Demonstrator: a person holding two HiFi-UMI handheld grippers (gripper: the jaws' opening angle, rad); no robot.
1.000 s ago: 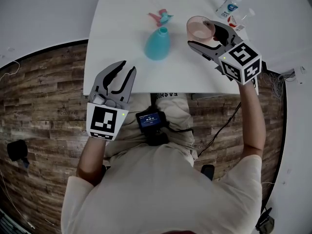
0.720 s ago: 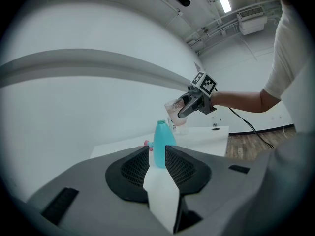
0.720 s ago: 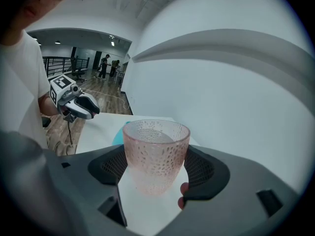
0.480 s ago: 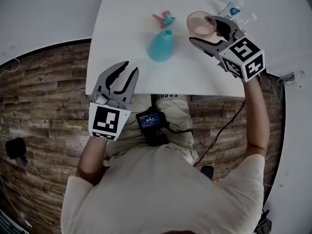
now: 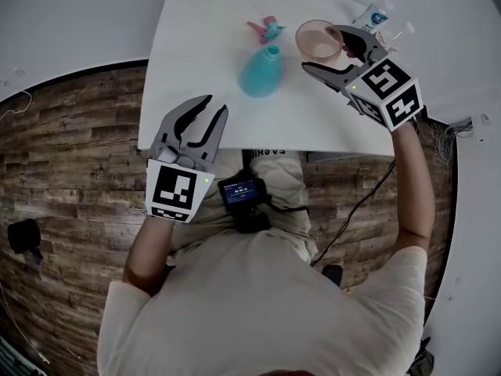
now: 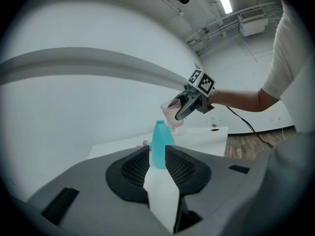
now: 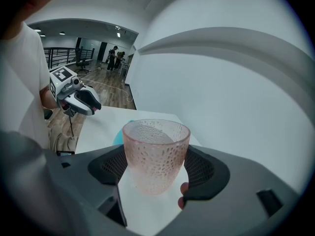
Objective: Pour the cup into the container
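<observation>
Left hand-held gripper: positioned at the near edge of the white surface, jaws a narrow way apart, nothing between them. Teal container: upright on the surface, seen through the gap of those jaws in the left gripper view. Pink-and-teal spray head: lying just behind the container. Pink dimpled cup: upright, lifted clear of the surface, near the container's right side. Right hand-held gripper: jaws clamped on the cup's sides. Small bottles: at the far right corner.
</observation>
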